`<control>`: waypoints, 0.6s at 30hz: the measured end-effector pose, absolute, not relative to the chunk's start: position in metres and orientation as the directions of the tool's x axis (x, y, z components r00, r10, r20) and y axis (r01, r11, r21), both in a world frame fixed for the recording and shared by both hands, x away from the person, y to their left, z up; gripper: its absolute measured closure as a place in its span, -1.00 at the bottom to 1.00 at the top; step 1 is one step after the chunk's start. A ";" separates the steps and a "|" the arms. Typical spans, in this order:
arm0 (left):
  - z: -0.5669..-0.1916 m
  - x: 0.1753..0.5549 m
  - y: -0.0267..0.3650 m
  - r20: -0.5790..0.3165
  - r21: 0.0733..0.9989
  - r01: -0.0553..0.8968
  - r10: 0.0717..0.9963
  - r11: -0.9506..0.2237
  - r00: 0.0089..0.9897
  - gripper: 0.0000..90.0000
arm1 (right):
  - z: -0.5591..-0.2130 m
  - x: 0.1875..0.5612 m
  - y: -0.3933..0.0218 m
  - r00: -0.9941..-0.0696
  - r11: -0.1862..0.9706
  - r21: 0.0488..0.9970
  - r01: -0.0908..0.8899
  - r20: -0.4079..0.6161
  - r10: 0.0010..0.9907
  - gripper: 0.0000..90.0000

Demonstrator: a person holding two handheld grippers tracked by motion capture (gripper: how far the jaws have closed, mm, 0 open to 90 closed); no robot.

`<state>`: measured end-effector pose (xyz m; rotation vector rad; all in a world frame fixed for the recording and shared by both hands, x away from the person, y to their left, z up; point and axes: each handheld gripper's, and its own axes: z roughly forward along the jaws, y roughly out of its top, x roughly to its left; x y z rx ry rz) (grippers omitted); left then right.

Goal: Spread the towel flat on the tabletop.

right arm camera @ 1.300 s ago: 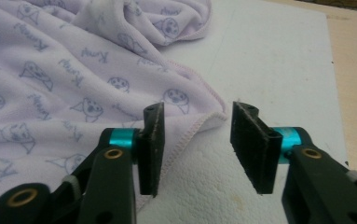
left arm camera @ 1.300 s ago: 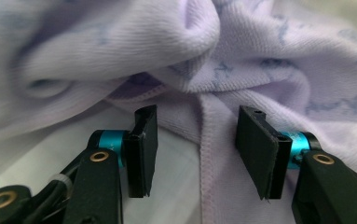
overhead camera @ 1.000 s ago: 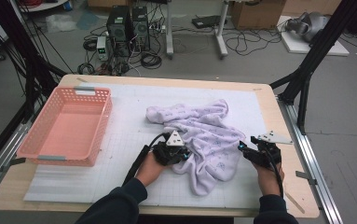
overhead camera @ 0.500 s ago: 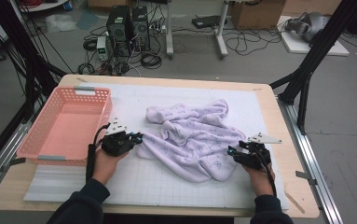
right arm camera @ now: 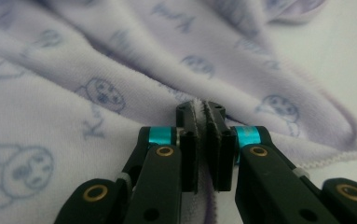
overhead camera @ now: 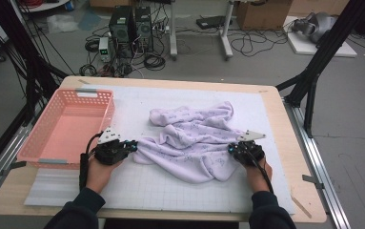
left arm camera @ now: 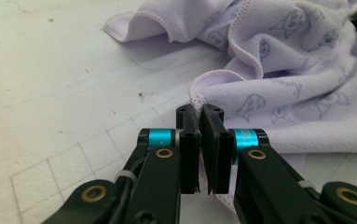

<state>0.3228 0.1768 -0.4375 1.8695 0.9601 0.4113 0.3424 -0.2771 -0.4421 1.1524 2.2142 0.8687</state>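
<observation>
A lilac towel (overhead camera: pixel 194 140) printed with small cartoon figures lies crumpled across the white gridded mat (overhead camera: pixel 170 191). My left gripper (overhead camera: pixel 131 146) is shut on the towel's left hem; in the left gripper view the stitched edge (left arm camera: pixel 195 100) is pinched between the jaws (left arm camera: pixel 199 114). At the towel's right side, my right gripper (overhead camera: pixel 231 149) is shut on a fold of the cloth, and the right gripper view shows the fabric (right arm camera: pixel 120 79) clamped between its jaws (right arm camera: pixel 201 109).
A pink plastic basket (overhead camera: pixel 42 152) stands on the table's left side, close to my left hand. The wooden table edge (overhead camera: pixel 304 200) runs to the right of the mat. Cables and computer boxes (overhead camera: pixel 130 24) sit on the floor beyond the table.
My left gripper swung out left towards the basket, then came back right and closed on the towel's left hem. The towel is now spread wider between the two grippers.
</observation>
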 end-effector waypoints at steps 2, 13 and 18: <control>-0.438 0.323 0.175 -0.120 0.868 0.439 0.762 -0.230 0.636 0.89 | -0.441 0.359 -0.279 -0.490 0.430 0.735 0.525 -0.152 0.858 0.88; -0.446 0.321 0.158 -0.062 0.848 0.427 0.742 -0.314 0.667 0.80 | -0.434 0.422 -0.269 -0.328 0.374 0.758 0.534 -0.222 0.918 0.58; -0.446 0.322 0.162 -0.096 0.850 0.451 0.764 -0.270 0.638 0.14 | -0.415 0.398 -0.278 -0.361 0.333 0.798 0.501 -0.157 0.919 0.25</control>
